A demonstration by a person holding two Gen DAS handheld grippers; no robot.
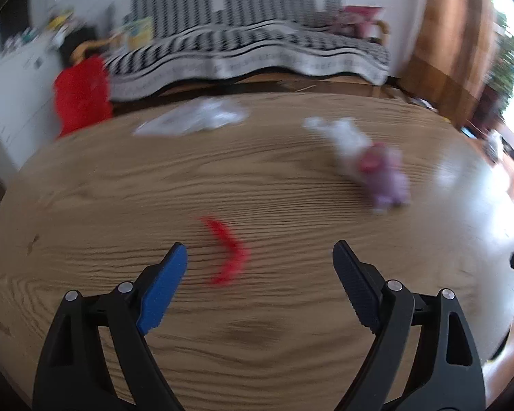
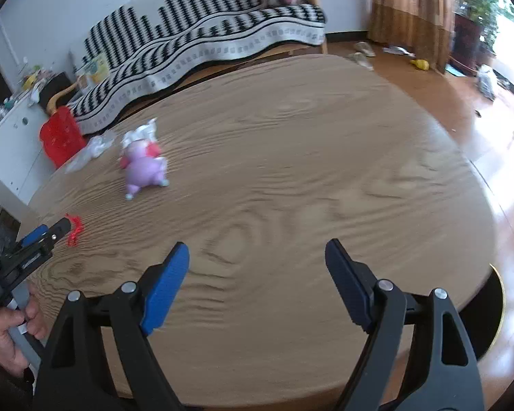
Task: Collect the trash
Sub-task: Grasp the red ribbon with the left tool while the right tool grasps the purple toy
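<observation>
Nearest the left wrist camera, the left gripper [image 1: 259, 251] fills the lower part of the view. Its two fingers are spread wide apart, nothing held between them, blue pads facing inward. The black arms run off the bottom edge.

Just beyond the fingers, between them and toward the left pad, at about 11 o'clock from the gap's middle, a thin red scrap [image 1: 227, 252] lies curved on the wooden table [image 1: 257, 359]. It is smeared by motion blur, so its material cannot be told, nor whether the left fingertip touches it.

Farther out at 1 o'clock lies a purple toy animal [image 1: 389, 179], blurred, with crumpled white wrapping [image 1: 342, 133] against its far side. At 11 o'clock, near the table's far edge, lies a clear plastic bag [image 1: 195, 120], pale and hard to make out. Beyond the edge at 10 o'clock stands a red basket [image 1: 80, 96], partly cut off by the table. Behind it all is a sofa under a black-and-white patterned cover [image 1: 250, 41].

In the right wrist view, the right gripper [image 2: 257, 253] is likewise wide open and empty over bare table [image 2: 325, 171]. At 9 o'clock the left gripper [image 2: 56, 231] shows from the side, its tip just at the red scrap [image 2: 74, 231]; a hand [image 2: 13, 335] grips its handle at the frame's lower left edge, mostly cut off. The toy [image 2: 144, 167] sits at 10 o'clock, the wrapping [image 2: 140, 135] and the plastic bag [image 2: 92, 150] behind it, and the red basket [image 2: 61, 135] beyond them.
</observation>
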